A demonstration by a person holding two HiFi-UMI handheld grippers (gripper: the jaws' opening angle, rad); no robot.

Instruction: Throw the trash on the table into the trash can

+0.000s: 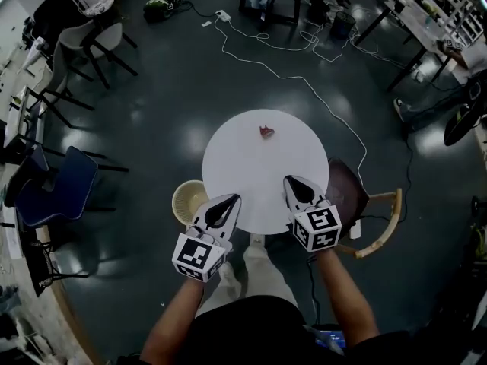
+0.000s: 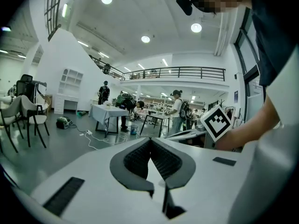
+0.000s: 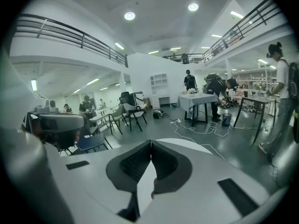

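A: Looking down from the head view, a round white table (image 1: 236, 158) stands on the dark glossy floor (image 1: 167, 90). One small crumpled red scrap of trash (image 1: 266, 131) lies on the table's far half, a touch right of centre.

B: And the cream round trash can (image 1: 188, 201)?

A: Upright on the floor at the table's near-left edge, with its open mouth facing the camera.

B: Where are the grippers?

A: The left gripper (image 1: 228, 202) is over the near-left rim, just beside the can. The right gripper (image 1: 293, 181) is over the near-right rim. Both are well short of the scrap.

B: In the left gripper view, the left gripper (image 2: 150, 139) has its black ribbed pads pressed together with nothing between them.

A: The right gripper view shows the right gripper (image 3: 151, 143) with its jaws closed flat on each other and empty, and white tabletop beyond the tip.

B: On the table's right is a wooden chair with a dark brown seat (image 1: 346, 188). A white cable (image 1: 304, 82) snakes across the floor beyond the table.
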